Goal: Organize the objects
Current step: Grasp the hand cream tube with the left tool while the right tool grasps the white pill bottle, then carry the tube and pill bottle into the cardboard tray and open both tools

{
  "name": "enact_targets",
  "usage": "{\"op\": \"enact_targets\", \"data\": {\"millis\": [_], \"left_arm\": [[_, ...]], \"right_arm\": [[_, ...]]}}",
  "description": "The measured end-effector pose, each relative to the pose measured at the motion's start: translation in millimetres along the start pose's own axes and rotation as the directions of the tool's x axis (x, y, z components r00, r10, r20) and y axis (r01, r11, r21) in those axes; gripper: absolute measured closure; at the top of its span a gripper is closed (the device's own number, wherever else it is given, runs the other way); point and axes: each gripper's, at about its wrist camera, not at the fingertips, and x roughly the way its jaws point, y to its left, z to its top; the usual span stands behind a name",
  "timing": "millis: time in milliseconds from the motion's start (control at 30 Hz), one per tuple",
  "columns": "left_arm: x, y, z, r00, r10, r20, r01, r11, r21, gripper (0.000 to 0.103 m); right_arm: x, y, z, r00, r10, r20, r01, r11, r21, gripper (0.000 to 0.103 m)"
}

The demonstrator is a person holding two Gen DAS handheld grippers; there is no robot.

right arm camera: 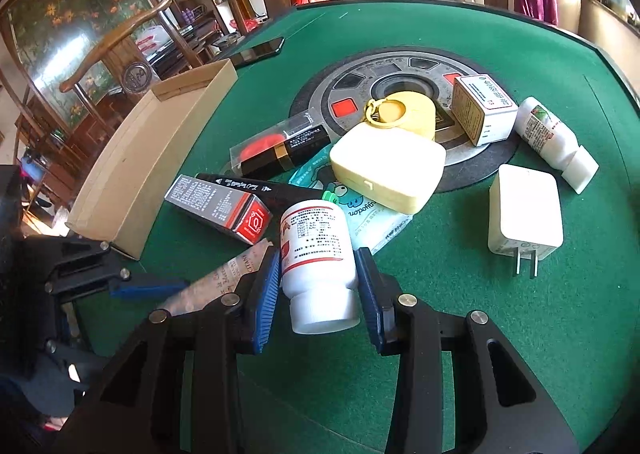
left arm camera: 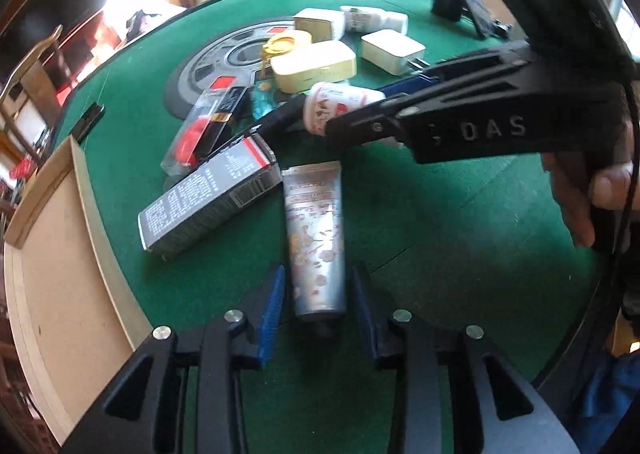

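- Left gripper straddles the tube on the felt, pads not quite touching.
- Right gripper clamps the white bottle.

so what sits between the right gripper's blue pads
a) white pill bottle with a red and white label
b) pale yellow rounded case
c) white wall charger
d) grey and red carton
a: in the right wrist view the white pill bottle with a red and white label sits between the right gripper pads, which press its sides.
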Motion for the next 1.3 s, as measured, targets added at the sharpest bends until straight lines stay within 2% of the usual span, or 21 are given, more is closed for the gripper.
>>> {"op": "enact_targets", "data": {"millis": [167,300,367,433,567,767,1067,1300], "left_arm": [[3.9,1.9,5.9,1.000,-0.005,0.001,0.006,0.999,-0.050,0.067],[2.8,-5.3,3.8,0.999,0.030,0.018,-0.030,0.999,-0.017,0.068],[2.2,-6.0,1.4,0.999,0.017,0.040,-0.016,0.999,-0.028,0.076],[1.0,-5.4,-2.7,0.997,0.026,0.069,-0.022,0.998,-0.055,0.076],[-1.4,8.5,-9.2,0.994,-0.009,0.110,0.026,0.987,-0.158,0.077],[-20.3,20.2,-15.0,0.976,-0.065,0.208,0.111,0.969,-0.219,0.077],[-41.6,29.0,-17.7,0.961,-0.067,0.270,0.139,0.956,-0.259,0.077],[-59.6,42.8,-23.9,0.947,-0.040,0.318,0.139,0.945,-0.296,0.077]], "right_arm": [[2.3,0.1,-0.2,1.000,-0.017,-0.006,0.017,1.000,-0.004,0.066],[4.4,-0.2,-0.3,1.000,-0.013,-0.008,0.013,1.000,0.003,0.066],[7.1,0.5,-1.0,1.000,-0.011,-0.015,0.011,1.000,0.003,0.066],[10.4,1.2,-1.5,1.000,-0.014,-0.026,0.014,1.000,-0.002,0.066],[7.2,2.5,-1.4,0.999,-0.041,-0.009,0.041,0.999,-0.009,0.066],[-4.0,2.6,0.8,0.999,-0.037,0.030,0.037,0.999,-0.011,0.067],[-12.1,1.9,0.7,0.998,-0.021,0.055,0.022,1.000,-0.005,0.067],[-17.4,1.9,0.7,0.997,0.000,0.077,-0.001,1.000,0.006,0.067]]}}
